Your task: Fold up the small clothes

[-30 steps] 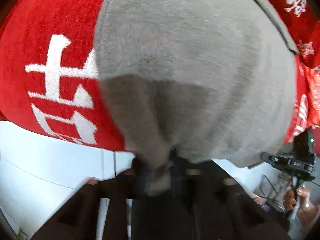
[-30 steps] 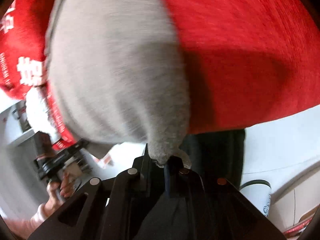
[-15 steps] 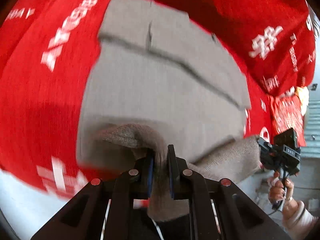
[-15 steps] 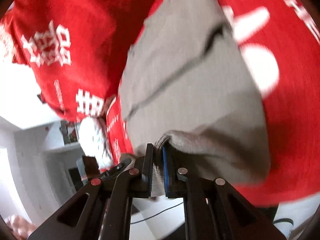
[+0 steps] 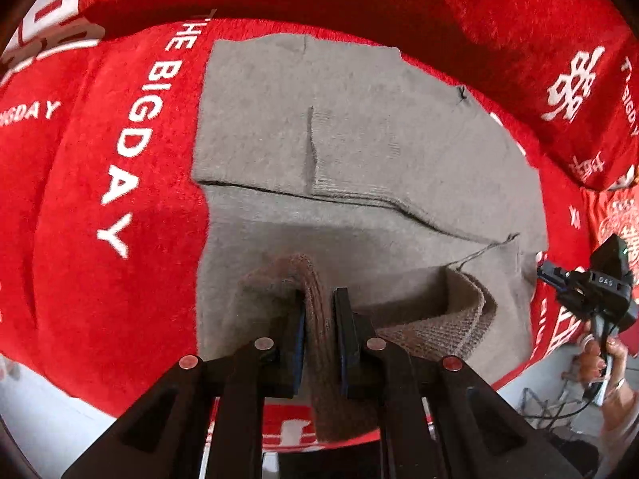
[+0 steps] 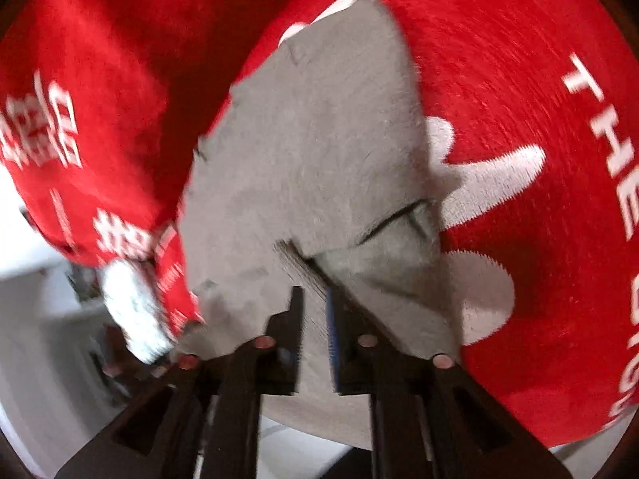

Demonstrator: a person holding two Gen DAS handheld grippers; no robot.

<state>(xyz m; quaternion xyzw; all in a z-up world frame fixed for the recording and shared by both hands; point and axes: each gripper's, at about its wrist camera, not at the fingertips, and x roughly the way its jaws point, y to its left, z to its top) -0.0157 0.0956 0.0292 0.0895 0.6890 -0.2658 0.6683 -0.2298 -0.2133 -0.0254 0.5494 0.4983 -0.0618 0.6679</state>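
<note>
A grey knit garment (image 5: 359, 151) lies on a red cloth with white lettering (image 5: 80, 219). Its near hem is lifted and folded back over the flat part. My left gripper (image 5: 319, 311) is shut on the ribbed hem, which bunches up between the pads. In the right wrist view the same garment (image 6: 311, 151) is blurred; my right gripper (image 6: 313, 311) is shut on the hem's other end. The right gripper also shows in the left wrist view (image 5: 595, 283), held in a hand at the right edge.
The red cloth (image 6: 519, 119) covers the whole work surface and rises in folds at the back (image 5: 439, 8). A white towel-like item (image 6: 131, 311) sits at the cloth's left edge. White floor or furniture shows below the cloth's near edge.
Both grippers have carried the grey hem up and forward over the garment. The cloth that filled both views a second ago now lies flat, with the hem folded back over it.
</note>
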